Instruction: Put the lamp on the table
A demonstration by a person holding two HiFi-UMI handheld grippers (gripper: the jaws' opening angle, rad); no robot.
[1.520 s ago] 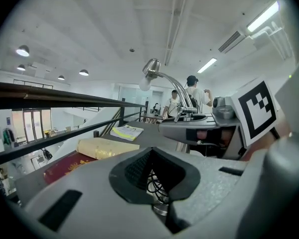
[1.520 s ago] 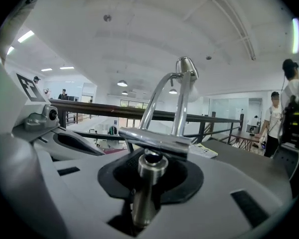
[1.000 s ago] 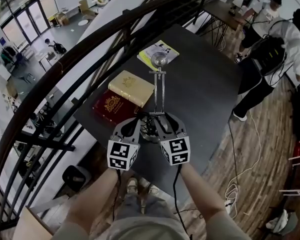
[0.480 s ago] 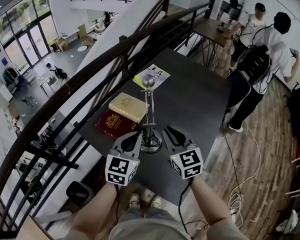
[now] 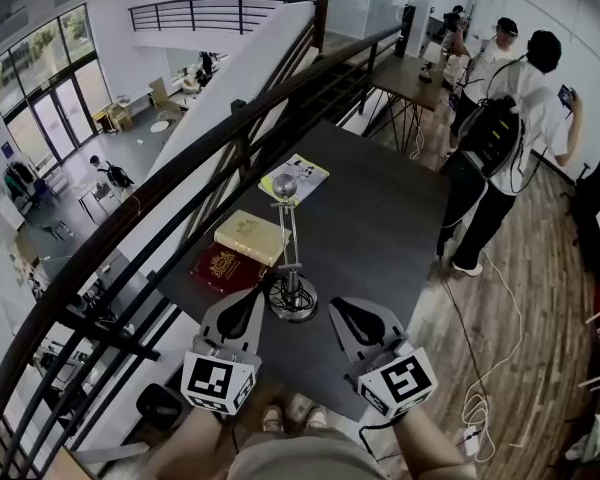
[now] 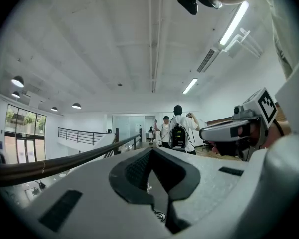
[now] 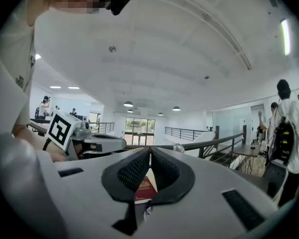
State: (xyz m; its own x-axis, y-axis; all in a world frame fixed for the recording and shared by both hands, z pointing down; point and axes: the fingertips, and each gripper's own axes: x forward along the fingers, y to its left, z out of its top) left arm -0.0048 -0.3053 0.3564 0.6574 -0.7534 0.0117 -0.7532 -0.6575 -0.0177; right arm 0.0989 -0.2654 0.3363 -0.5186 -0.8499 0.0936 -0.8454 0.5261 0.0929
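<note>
While both grippers sit up over the near edge of the dark table (image 5: 390, 238), neither one has anything in it. The left gripper (image 5: 248, 308) has its jaws pressed together at the tips with nothing between them. The right gripper (image 5: 352, 318) has just been closing its jaws, and they've met on nothing as well.

The lamp (image 5: 288, 253) is right past the tips and roughly between the two of them. It's standing upright on the table with its round base close to the near edge, a thin stem and a small shiny head on top. There's some dark cable bunched around the base.

Just left of the lamp there's a red book (image 5: 218, 268) flat on the table. A cream book (image 5: 250, 234) lies partly on top of it. A bit further back, behind the lamp head, is a yellowish booklet (image 5: 302, 175).

A curved dark railing (image 5: 160, 203) runs along the table's left side. Way off to the right, two people (image 5: 510, 118) are standing on the wood floor.
</note>
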